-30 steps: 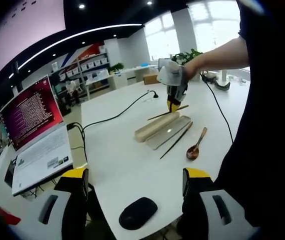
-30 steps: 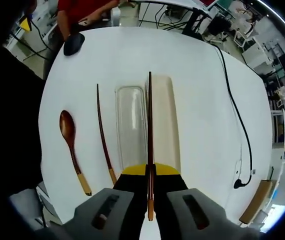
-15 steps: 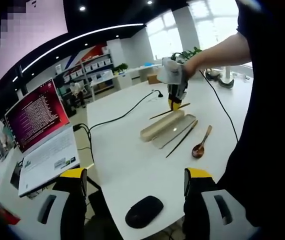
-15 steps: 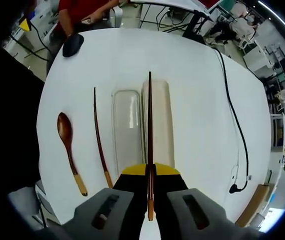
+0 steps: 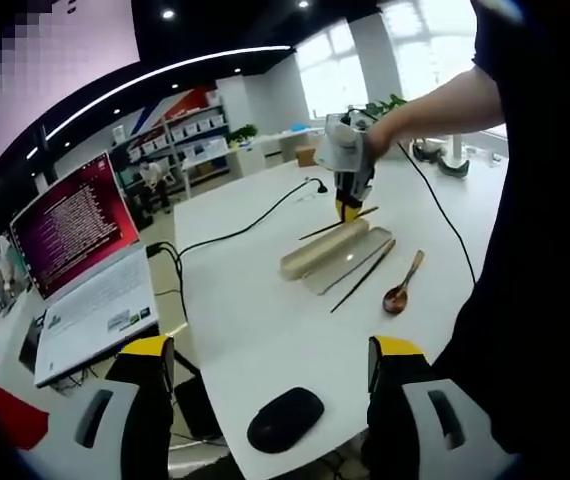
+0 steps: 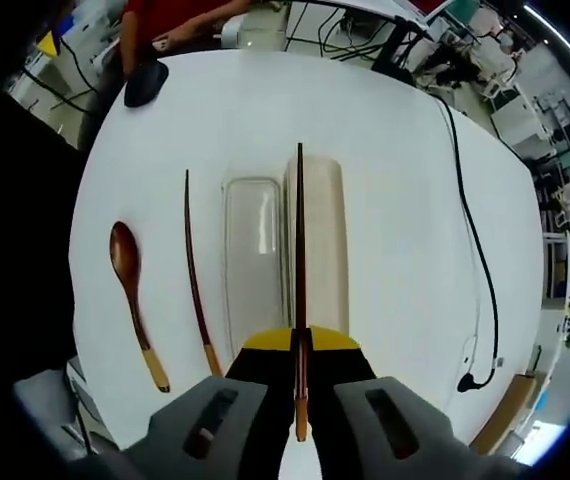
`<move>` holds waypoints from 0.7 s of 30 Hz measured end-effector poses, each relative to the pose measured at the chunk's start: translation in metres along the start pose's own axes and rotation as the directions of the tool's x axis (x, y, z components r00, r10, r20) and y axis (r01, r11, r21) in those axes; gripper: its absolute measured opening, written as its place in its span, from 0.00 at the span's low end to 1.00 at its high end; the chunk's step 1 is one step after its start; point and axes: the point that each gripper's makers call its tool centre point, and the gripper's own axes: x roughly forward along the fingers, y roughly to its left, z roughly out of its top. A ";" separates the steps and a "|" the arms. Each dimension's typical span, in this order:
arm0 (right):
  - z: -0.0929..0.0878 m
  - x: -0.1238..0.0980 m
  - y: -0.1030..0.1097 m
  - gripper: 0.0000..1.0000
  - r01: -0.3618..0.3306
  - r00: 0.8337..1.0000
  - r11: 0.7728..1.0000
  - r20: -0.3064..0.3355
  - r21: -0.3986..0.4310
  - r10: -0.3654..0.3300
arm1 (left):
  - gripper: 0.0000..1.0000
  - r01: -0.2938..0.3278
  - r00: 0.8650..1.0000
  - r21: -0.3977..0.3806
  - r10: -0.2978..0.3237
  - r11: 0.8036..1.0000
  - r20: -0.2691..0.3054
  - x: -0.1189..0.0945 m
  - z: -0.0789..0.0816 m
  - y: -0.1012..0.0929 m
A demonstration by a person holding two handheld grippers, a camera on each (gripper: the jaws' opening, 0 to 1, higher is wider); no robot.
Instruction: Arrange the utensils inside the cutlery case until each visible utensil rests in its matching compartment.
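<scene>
Chopstick (image 6: 299, 260) clamped in right gripper (image 6: 300, 400), held above beige case base (image 6: 322, 250); lower it level and lengthwise into the tray, clear of lid (image 6: 254, 260); second chopstick (image 6: 194, 270), spoon (image 6: 130, 290) wait on table (image 6: 395, 200); left gripper (image 5: 265, 400) wide, empty.

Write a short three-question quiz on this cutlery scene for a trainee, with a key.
1. True or false: the right gripper is shut on a chopstick that points along the beige case.
2. Which item lies farthest from the beige case in the right gripper view: A) the clear lid, B) the loose chopstick, C) the spoon?
3. Fill in: near the table's edge, between the left gripper's jaws in its view, sits a black ____.

Key: 1 true; 2 C; 3 mouse.
</scene>
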 end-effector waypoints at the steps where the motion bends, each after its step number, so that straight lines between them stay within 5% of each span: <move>1: 0.001 0.000 0.000 0.00 0.000 1.000 1.000 0.001 -0.001 0.000 | 0.82 0.002 1.000 -0.002 -0.002 1.000 -0.003 0.000 -0.001 -0.001; 21: 0.005 0.014 -0.001 0.00 -0.026 1.000 1.000 -0.006 -0.013 0.026 | 0.82 0.003 1.000 0.019 -0.004 1.000 0.012 0.014 0.012 0.019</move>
